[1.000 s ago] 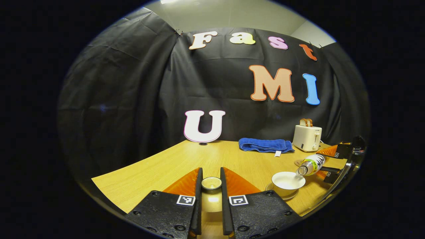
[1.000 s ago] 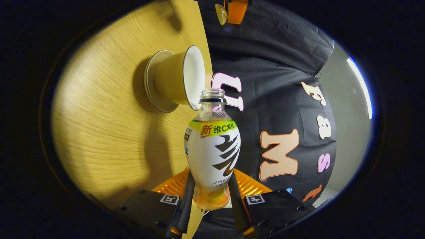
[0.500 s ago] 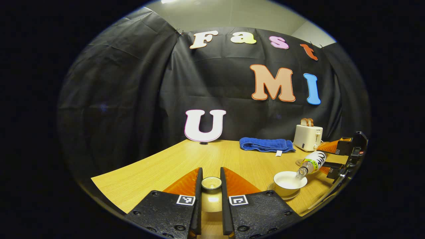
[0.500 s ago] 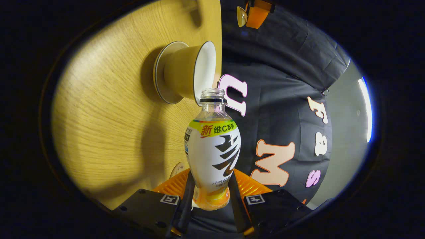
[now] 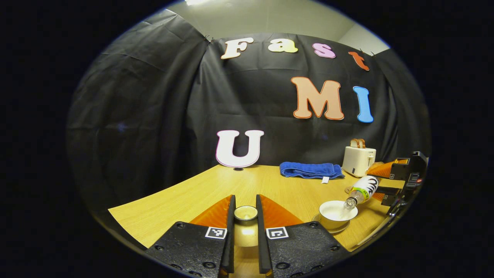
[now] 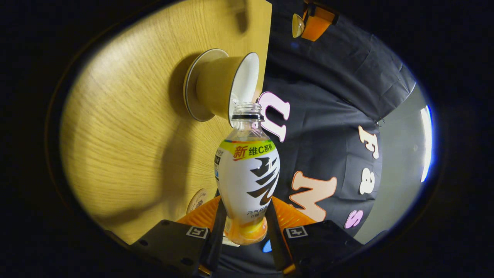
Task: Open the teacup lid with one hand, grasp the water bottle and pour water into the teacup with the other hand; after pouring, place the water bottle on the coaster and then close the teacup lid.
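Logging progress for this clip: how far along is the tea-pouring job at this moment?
Done: the lid is off, pinched in the left gripper away from the teacup. In hand: the right gripper holds the water bottle tipped on its side, mouth at the cup's rim; no stream can be made out. Left: finish pouring, stand the bottle on the coaster, put the lid back.

Ahead of the left gripper, bare table runs to the back wall: open passage. Forward-right is crowded: teacup on its saucer, with the water bottle and right gripper tilted over the rim. Beyond those, a blue towel and toaster line the back edge. The coaster sits just beside the right gripper's finger.
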